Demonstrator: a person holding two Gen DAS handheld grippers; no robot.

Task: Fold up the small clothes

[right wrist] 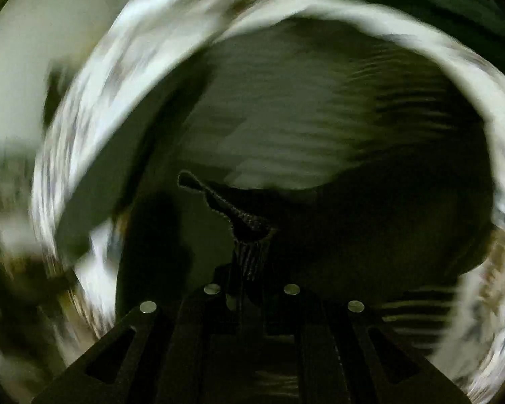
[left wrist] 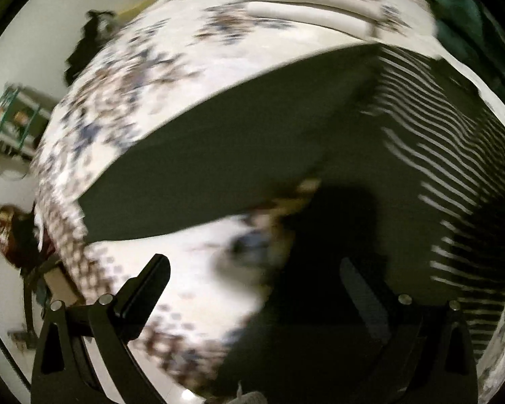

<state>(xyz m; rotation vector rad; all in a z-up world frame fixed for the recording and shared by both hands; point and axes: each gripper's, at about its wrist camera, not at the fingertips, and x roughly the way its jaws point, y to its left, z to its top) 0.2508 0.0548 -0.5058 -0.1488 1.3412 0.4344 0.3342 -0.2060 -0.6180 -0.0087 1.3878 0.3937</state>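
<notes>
A dark garment with a white-striped part lies spread on a flower-print bedsheet. My left gripper hangs over its near edge, pointing steeply down. Its jaws are wide open with nothing between the fingers. The left wrist view is blurred by motion. In the right wrist view my right gripper is shut on a stitched hem of the dark garment. The hem bunches up out of the fingertips, and more blurred striped cloth fills the view beyond it.
White folds of bedding lie at the far end of the bed, with a dark green cloth beside them. Off the bed's left side are a shelf, a black object and clutter on the floor.
</notes>
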